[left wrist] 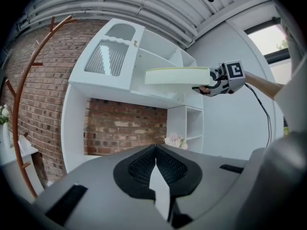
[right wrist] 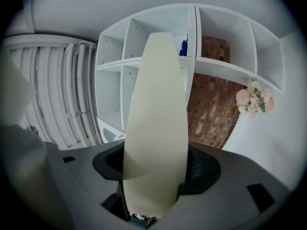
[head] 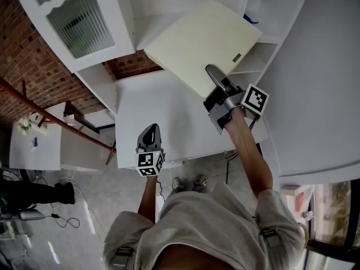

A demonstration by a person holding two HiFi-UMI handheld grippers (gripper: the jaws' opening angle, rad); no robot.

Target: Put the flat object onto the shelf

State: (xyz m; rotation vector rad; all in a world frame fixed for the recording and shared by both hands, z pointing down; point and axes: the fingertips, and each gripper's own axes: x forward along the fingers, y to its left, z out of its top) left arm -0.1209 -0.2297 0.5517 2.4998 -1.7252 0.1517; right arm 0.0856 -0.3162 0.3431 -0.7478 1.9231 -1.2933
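Where the head view looks down, the smooth, cream, rectangular flat object (head: 202, 44) juts from the right tool (head: 218, 82), gripped at one edge, over the white counter (head: 163, 117) and close to the white shelf (head: 264, 44). The left tool (head: 149, 135) hangs lower, well apart. In the left gripper view, its ribbed black pads (left wrist: 141, 169) meet with nothing between them. In the right gripper view, the jaws stand wide, clamped on the object's two faces, and it runs straight ahead toward the shelf compartments.
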